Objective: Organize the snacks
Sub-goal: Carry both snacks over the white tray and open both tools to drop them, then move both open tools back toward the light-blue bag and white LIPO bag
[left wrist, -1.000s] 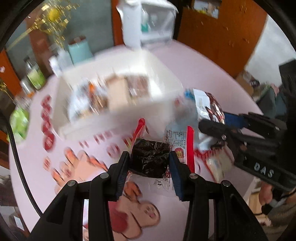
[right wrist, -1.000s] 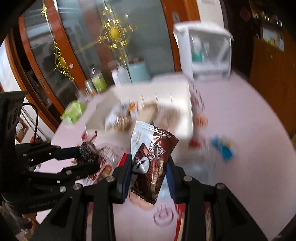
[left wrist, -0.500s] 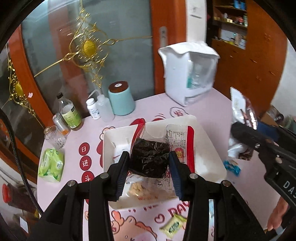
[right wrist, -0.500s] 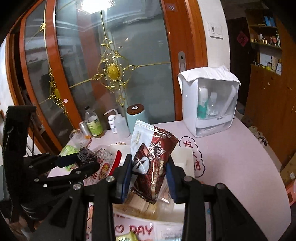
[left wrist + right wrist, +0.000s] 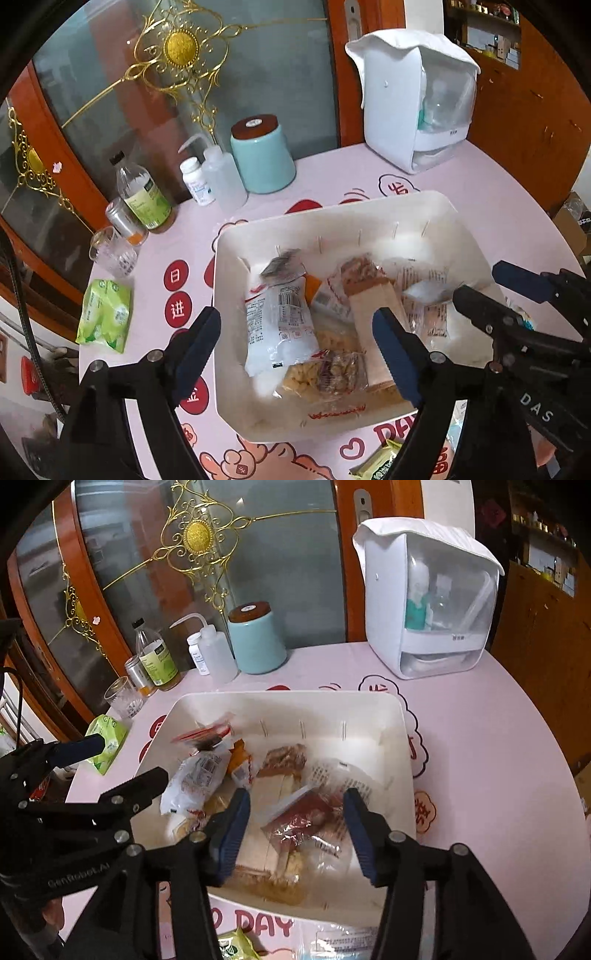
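A white bin (image 5: 332, 210) (image 5: 280, 696) on the pink table holds several snack packs. My left gripper (image 5: 295, 325) hangs over its left half with the jaws opening and nothing pressed between them. The dark pack with a red strip (image 5: 282, 264) (image 5: 207, 738) shows blurred at the bin's back left, free of the pads. My right gripper (image 5: 297, 805) is over the bin's middle, its jaws also opening. Below its gap the brown-red pack (image 5: 306, 812) lies blurred on the other packs, apart from both pads. Each gripper also shows in the other view: right gripper (image 5: 491, 291), left gripper (image 5: 110, 764).
Behind the bin stand a teal canister (image 5: 262, 158), several bottles (image 5: 144, 199), a glass (image 5: 110, 253) and a white box with a clear front (image 5: 417, 99). A green tissue pack (image 5: 105, 315) lies at the left. A green snack (image 5: 236, 945) lies near the table's front edge.
Both grippers came over the white bin and opened. The dark pack left the left jaws and the brown-red pack left the right jaws; both are now down in the bin.
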The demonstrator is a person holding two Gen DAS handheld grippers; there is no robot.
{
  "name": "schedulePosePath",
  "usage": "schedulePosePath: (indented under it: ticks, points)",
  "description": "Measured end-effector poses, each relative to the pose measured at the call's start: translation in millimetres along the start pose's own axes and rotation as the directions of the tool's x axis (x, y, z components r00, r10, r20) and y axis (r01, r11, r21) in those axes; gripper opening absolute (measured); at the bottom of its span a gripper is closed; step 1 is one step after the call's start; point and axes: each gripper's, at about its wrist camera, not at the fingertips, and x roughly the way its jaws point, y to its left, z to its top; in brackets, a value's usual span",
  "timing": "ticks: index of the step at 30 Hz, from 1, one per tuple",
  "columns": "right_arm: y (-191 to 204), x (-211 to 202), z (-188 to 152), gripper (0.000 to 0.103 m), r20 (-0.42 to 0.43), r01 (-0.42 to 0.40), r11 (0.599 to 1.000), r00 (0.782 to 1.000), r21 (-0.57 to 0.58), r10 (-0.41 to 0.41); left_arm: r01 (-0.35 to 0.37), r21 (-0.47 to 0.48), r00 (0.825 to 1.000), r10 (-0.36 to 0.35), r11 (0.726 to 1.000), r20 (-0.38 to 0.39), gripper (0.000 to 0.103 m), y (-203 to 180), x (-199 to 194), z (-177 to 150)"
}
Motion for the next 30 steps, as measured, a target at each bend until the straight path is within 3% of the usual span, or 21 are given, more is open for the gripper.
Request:
schedulePosePath:
  ticks: [18, 30]
  points:
    - [-12, -79, -36, 0.055, 0.099, -0.022, 0.993, 0.995, 0.116, 0.011, 0.071, -0.045, 0.997, -0.069, 0.996, 0.039, 0.083, -16, -59, -30]
    - [-47, -140, -86, 0.060, 0.155, 0.019, 0.986, 0.987, 0.167, -0.045, 0.166, 0.049, 0.984, -0.169, 0.985, 0.056, 0.083, -58, -107, -76]
